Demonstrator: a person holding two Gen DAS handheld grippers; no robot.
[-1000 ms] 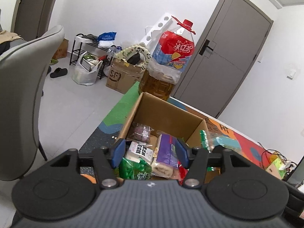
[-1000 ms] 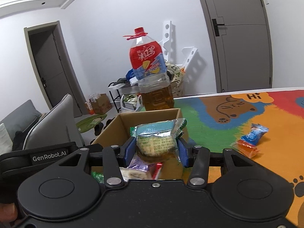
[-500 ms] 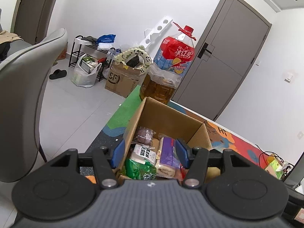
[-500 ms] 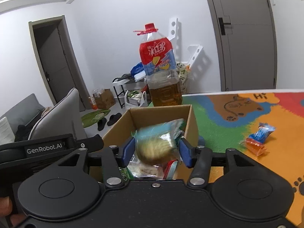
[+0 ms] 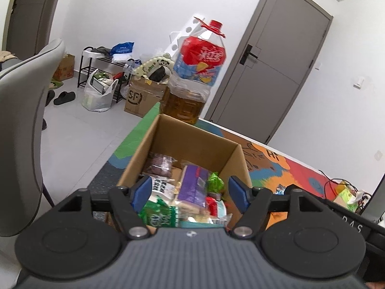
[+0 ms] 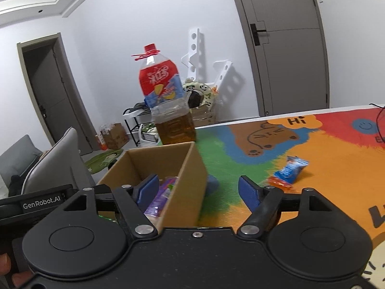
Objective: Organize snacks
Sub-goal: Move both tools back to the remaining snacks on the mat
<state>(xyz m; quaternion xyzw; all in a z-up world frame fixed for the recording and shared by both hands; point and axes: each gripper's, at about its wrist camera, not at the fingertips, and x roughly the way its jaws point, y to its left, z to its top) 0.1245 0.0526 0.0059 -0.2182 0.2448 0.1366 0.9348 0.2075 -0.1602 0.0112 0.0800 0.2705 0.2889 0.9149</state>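
Cardboard forms the open box (image 5: 192, 142) that takes the snacks, and it already holds a good pile: a purple packet (image 5: 192, 185), a green-wrapped sweet (image 5: 214, 181), a green bag (image 5: 160, 213) and a dark-filled clear pack (image 5: 160, 165) all lie inside, seen between and just beyond the jaws of the left gripper (image 5: 190, 192). Those jaws stand wide apart with nothing gripped, hanging over the near end of the box.

From the right wrist view, the right gripper (image 6: 198, 189) also has its jaws spread wide and empty. Its left jaw sits over the box's interior, where a purple wrapper shows, and its right jaw sits over the coloured mat on the desk (image 6: 312, 149), so the box's right wall (image 6: 190, 185) lies between them.

Most of the sorting looks done, judging by how full the box is. What remains in sight is a blue packet (image 6: 291, 168) and an orange packet (image 6: 280, 183), touching each other on the mat, beyond and to the right of the right jaw. A large bottle of amber liquid (image 6: 168, 110) stands behind the box; whether it belongs to the task cannot be told.
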